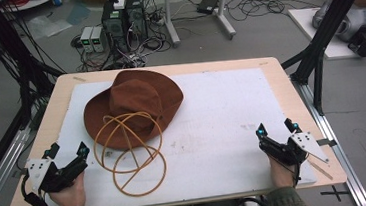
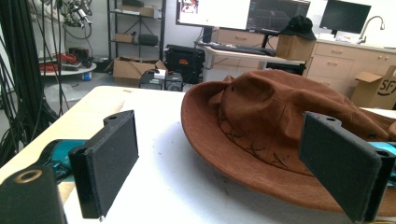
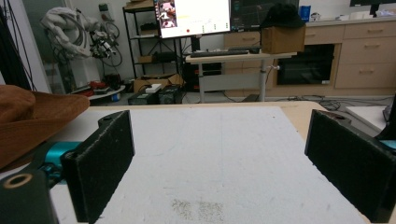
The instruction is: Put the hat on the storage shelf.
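The left claw (image 1: 68, 152) rests at the near left corner of the bench (image 1: 279, 82), held in a hand (image 1: 70, 191), with its 2 jaws spread wide and nothing between them. In the left gripper view the jaws frame the brim of a brown hat (image 2: 280, 121) that lies just ahead of them, apart from both pads.

The right claw (image 1: 275, 127) rests at the near right corner, also released, its jaws wide apart over bare white mat (image 3: 205, 154); a hand (image 1: 280, 173) grips it from below. In the right gripper view the hat's brim (image 3: 32, 121) shows at the left edge, well apart from that claw.

The hat (image 1: 133, 105) sits crown up on the left half of the white mat (image 1: 222, 114) that covers most of the bench. A thin tan cord (image 1: 130, 155) trails from the hat toward the near edge, lying in 2 or 3 overlapping loops, partly on the brim and partly on the mat, near the left claw but not touching it.

Beyond the bench's far edge, computer towers (image 1: 123, 18) and tangled cables (image 1: 253, 6) sit on the floor.
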Available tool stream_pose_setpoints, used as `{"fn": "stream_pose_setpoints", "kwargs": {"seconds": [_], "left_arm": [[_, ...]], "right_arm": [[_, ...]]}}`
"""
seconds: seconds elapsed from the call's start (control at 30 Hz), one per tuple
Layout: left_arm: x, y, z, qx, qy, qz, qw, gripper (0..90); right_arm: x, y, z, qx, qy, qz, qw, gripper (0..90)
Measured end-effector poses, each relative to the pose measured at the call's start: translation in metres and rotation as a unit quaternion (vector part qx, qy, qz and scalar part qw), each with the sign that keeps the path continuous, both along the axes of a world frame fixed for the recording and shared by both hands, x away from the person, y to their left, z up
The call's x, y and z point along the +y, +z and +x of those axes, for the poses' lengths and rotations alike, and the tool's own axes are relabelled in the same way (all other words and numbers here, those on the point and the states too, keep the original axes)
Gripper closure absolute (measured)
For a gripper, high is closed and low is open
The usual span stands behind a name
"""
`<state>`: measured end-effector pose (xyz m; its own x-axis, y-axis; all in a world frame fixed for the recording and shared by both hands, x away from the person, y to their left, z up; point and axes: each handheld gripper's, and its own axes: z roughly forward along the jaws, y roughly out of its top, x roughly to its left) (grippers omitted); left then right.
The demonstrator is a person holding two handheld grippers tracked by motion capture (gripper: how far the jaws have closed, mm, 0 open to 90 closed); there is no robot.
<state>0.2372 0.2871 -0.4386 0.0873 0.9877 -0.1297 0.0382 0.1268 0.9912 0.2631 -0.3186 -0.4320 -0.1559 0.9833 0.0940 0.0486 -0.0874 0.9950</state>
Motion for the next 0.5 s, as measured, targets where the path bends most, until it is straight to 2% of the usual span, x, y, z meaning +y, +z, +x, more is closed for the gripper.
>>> {"fn": "stream_pose_setpoints", "kwargs": {"seconds": [0.43, 0.5], "left_arm": [[0.0023, 0.0002, -0.0009, -0.002, 0.002, -0.007, 1.0000, 12.5], [0.0029, 0.0003, -0.0011, -0.001, 0.002, -0.008, 1.0000, 12.5]], "right_arm": [[-0.0004, 0.0005, -0.0002, 0.000, 0.001, 0.002, 1.0000, 7.4], [0.0003, 0.0039, 0.0003, 0.005, 0.012, 0.005, 0.9999, 7.4]]}}
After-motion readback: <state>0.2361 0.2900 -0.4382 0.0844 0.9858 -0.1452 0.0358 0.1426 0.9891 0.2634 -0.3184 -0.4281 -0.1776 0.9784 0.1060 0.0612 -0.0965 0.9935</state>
